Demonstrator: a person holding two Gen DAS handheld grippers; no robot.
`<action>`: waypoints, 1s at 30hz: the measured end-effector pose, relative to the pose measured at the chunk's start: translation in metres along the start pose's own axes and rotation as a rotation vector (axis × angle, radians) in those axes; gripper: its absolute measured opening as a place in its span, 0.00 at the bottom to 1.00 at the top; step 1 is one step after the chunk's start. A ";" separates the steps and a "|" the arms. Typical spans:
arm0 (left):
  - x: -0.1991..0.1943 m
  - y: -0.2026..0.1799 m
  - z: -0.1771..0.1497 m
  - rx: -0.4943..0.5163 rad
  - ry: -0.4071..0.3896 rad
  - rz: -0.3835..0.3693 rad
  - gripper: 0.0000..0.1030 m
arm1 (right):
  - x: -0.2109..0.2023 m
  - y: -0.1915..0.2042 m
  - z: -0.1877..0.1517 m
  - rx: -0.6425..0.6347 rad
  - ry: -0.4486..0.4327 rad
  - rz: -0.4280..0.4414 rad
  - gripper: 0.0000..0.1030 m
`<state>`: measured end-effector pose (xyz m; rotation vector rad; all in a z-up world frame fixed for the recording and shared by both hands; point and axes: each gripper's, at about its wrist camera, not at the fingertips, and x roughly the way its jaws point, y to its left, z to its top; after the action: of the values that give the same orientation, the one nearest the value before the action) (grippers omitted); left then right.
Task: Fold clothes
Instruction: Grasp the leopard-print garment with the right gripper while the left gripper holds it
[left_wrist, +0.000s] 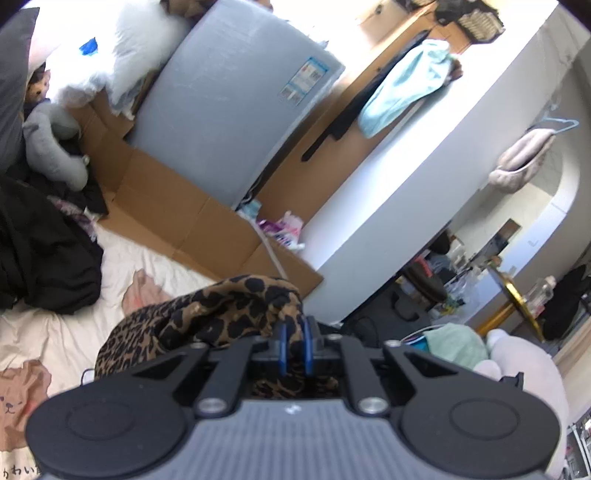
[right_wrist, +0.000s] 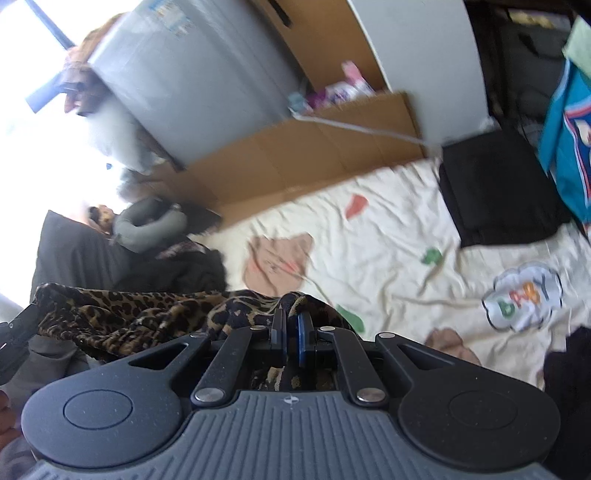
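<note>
My left claw (left_wrist: 294, 345): squeezed tight on one edge of the spotty leopard cloth (left_wrist: 207, 317), so it can't slip away.
My right claw (right_wrist: 291, 332): squeezed tight on another edge of the same spotty cloth (right_wrist: 147, 317).
Where the cloth is: up in the air over the bed sheet (right_wrist: 388, 236), hanging between my two claws.
Why two claws: I think holding two edges lets the cloth open out flat, so it is easy to fold.
How it looks: bunchy and wrinkly near my left claw, more stretched toward my right.
Room to fold: the sheet under it looks bare in the middle.
Nearby stuff: a folded black cloth (right_wrist: 495, 188) sits at the far side, and a dark pile (left_wrist: 44, 243) sits off to one side.
Job so far: I guess the folding has not started.
</note>
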<state>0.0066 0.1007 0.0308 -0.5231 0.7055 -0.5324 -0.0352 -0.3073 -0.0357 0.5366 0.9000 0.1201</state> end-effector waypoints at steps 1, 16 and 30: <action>0.007 0.005 0.000 -0.008 0.013 0.007 0.09 | 0.009 -0.005 -0.001 0.009 0.012 -0.011 0.04; 0.137 0.110 -0.045 -0.120 0.153 0.124 0.09 | 0.140 -0.072 -0.010 0.065 0.110 -0.145 0.04; 0.194 0.132 -0.041 -0.097 0.234 0.155 0.16 | 0.147 -0.042 -0.003 -0.092 0.159 -0.184 0.07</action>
<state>0.1380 0.0697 -0.1658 -0.4959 0.9904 -0.4190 0.0492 -0.2958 -0.1626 0.3599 1.0885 0.0375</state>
